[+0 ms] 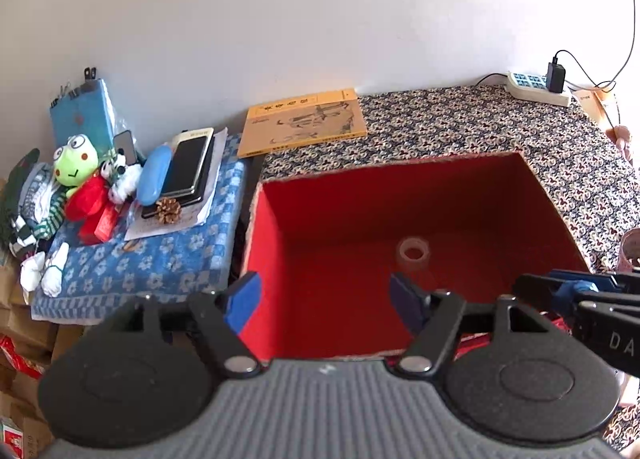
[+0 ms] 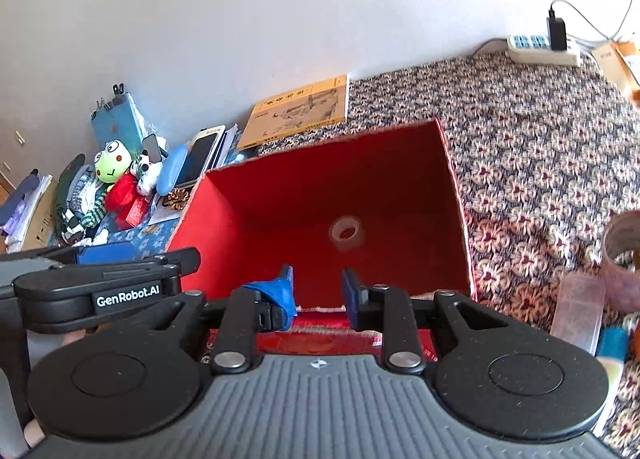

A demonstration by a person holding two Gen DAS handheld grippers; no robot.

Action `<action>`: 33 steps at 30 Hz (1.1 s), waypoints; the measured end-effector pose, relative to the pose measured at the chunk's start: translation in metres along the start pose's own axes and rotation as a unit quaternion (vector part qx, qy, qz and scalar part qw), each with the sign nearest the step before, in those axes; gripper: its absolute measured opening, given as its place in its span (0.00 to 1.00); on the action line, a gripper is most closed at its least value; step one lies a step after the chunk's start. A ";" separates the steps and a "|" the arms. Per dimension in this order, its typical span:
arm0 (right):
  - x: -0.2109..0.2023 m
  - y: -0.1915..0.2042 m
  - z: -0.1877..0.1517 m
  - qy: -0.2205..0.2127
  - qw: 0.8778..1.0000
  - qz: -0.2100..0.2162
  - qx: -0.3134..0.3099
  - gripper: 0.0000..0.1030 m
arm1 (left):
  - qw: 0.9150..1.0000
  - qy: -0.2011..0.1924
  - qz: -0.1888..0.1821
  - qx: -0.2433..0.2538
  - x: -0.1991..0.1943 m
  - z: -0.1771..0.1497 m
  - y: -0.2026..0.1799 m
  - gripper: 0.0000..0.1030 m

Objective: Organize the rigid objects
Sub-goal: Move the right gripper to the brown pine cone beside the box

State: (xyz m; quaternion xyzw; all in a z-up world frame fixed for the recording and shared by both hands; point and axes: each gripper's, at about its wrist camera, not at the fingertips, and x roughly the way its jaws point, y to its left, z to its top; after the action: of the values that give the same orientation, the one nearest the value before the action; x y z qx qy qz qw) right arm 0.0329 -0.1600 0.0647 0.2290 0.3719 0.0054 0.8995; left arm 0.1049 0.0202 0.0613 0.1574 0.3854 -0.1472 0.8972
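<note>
A red open box stands on the patterned cloth. A clear tape roll lies on its floor. My left gripper is open and empty above the box's near left part. My right gripper is open and empty over the box's near wall; it also shows at the right edge of the left wrist view. A pink tape roll, a clear plastic case and a blue item lie right of the box.
A yellow book lies behind the box. Left of it, a blue towel holds a frog plush, a blue case, a phone and a pine cone. A power strip lies far right.
</note>
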 end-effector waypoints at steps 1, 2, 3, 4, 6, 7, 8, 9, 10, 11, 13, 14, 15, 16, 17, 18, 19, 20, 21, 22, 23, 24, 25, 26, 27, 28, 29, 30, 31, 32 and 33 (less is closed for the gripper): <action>0.000 0.000 -0.002 0.001 1.000 0.004 0.000 0.08 | 1.000 0.003 0.001 -0.002 0.000 -0.002 0.001 0.70; 0.000 0.001 -0.003 0.004 1.000 0.007 -0.002 0.09 | 1.000 0.006 0.000 -0.004 0.000 -0.004 0.003 0.70; 0.001 0.002 -0.003 0.007 1.000 0.011 -0.006 0.09 | 1.000 0.008 -0.001 -0.005 -0.001 -0.006 0.004 0.70; 0.001 0.003 -0.005 0.013 1.000 0.015 -0.010 0.09 | 1.000 0.009 0.000 -0.005 -0.002 -0.009 0.005 0.70; 0.000 0.005 -0.005 0.023 0.999 0.029 -0.017 0.08 | 1.000 0.009 0.007 -0.007 -0.003 -0.015 0.008 0.70; -0.001 0.005 -0.005 0.024 0.999 0.036 -0.021 0.08 | 1.000 0.011 0.009 -0.012 -0.003 -0.018 0.010 0.70; -0.002 0.004 -0.006 0.024 0.999 0.038 -0.024 0.08 | 1.000 0.014 0.007 -0.016 -0.004 -0.020 0.012 0.70; -0.002 0.004 -0.007 0.025 0.999 0.037 -0.026 0.09 | 1.000 0.016 0.004 -0.021 -0.005 -0.023 0.016 0.70; -0.001 0.003 -0.008 0.028 0.999 0.037 -0.026 0.08 | 1.000 0.016 0.002 -0.023 -0.007 -0.026 0.018 0.70; -0.001 0.002 -0.009 0.032 0.998 0.040 -0.024 0.08 | 1.000 0.015 0.005 -0.024 -0.008 -0.029 0.020 0.70; -0.002 -0.002 -0.010 0.041 0.998 0.053 -0.021 0.08 | 0.999 0.017 0.012 -0.025 -0.008 -0.035 0.024 0.70; -0.003 -0.004 -0.011 0.045 0.997 0.059 -0.020 0.08 | 0.999 0.020 0.012 -0.028 -0.008 -0.038 0.027 0.70; -0.003 -0.005 -0.012 0.048 0.997 0.065 -0.018 0.08 | 0.999 0.023 0.010 -0.032 -0.007 -0.041 0.030 0.70; -0.004 -0.007 -0.013 0.051 0.996 0.070 -0.014 0.08 | 0.999 0.027 0.007 -0.036 -0.006 -0.044 0.032 0.70; -0.005 -0.008 -0.013 0.054 0.996 0.074 -0.012 0.08 | 0.999 0.031 0.004 -0.038 -0.006 -0.048 0.034 0.70; -0.005 -0.010 -0.014 0.057 0.995 0.077 -0.009 0.08 | 0.999 0.034 -0.002 -0.039 -0.005 -0.052 0.036 0.70; -0.005 -0.011 -0.015 0.059 0.995 0.081 -0.008 0.08 | 0.998 0.038 -0.008 -0.039 -0.004 -0.055 0.037 0.70; -0.006 -0.011 -0.017 0.061 0.994 0.085 -0.009 0.08 | 0.998 0.043 -0.012 -0.040 -0.004 -0.059 0.037 0.70; -0.006 -0.011 -0.018 0.064 0.994 0.090 -0.009 0.08 | 0.998 0.047 -0.016 -0.039 -0.002 -0.063 0.037 0.70; -0.006 -0.012 -0.020 0.068 0.993 0.094 -0.010 0.08 | 0.998 0.050 -0.019 -0.037 -0.001 -0.066 0.035 0.70; -0.006 -0.012 -0.022 0.073 0.993 0.097 -0.011 0.08 | 0.998 0.052 -0.024 -0.034 -0.001 -0.069 0.034 0.70; -0.006 -0.013 -0.024 0.076 0.992 0.099 -0.011 0.08 | 0.998 0.054 -0.030 -0.032 0.000 -0.073 0.032 0.70; -0.007 -0.015 -0.026 0.077 0.992 0.099 -0.013 0.08 | 0.997 0.057 -0.038 -0.030 0.000 -0.076 0.029 0.70; -0.007 -0.017 -0.028 0.078 0.992 0.099 -0.014 0.08 | 0.997 0.060 -0.048 -0.028 0.000 -0.079 0.027 0.70; -0.007 -0.019 -0.030 0.081 0.991 0.101 -0.015 0.08 | 0.996 0.063 -0.057 -0.026 0.000 -0.083 0.026 0.70; -0.007 -0.022 -0.032 0.084 0.991 0.103 -0.013 0.08 | 0.996 0.065 -0.064 -0.023 0.000 -0.086 0.023 0.70; -0.007 -0.025 -0.034 0.088 0.991 0.104 -0.011 0.08 | 0.995 0.067 -0.070 -0.018 0.000 -0.090 0.019 0.70; -0.006 -0.028 -0.037 0.092 0.990 0.104 -0.010 0.08 | 0.995 0.069 -0.076 -0.013 0.001 -0.093 0.016 0.70; -0.005 -0.032 -0.039 0.096 0.990 0.104 -0.007 0.08 | 0.994 0.071 -0.082 -0.008 0.001 -0.097 0.012 0.70; -0.003 -0.035 -0.041 0.101 0.989 0.104 -0.004 0.08 | 0.993 0.073 -0.089 -0.003 0.001 -0.100 0.009 0.70; -0.001 -0.038 -0.044 0.107 0.989 0.102 0.000 0.08 | 0.993 0.075 -0.094 -0.001 0.002 -0.103 0.007 0.70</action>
State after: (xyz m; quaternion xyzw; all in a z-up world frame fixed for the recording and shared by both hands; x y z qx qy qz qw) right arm -0.0030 -0.1761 0.0224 0.2636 0.4409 0.1214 0.8494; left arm 0.0420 0.0671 -0.0061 0.1303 0.4645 -0.2186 0.8482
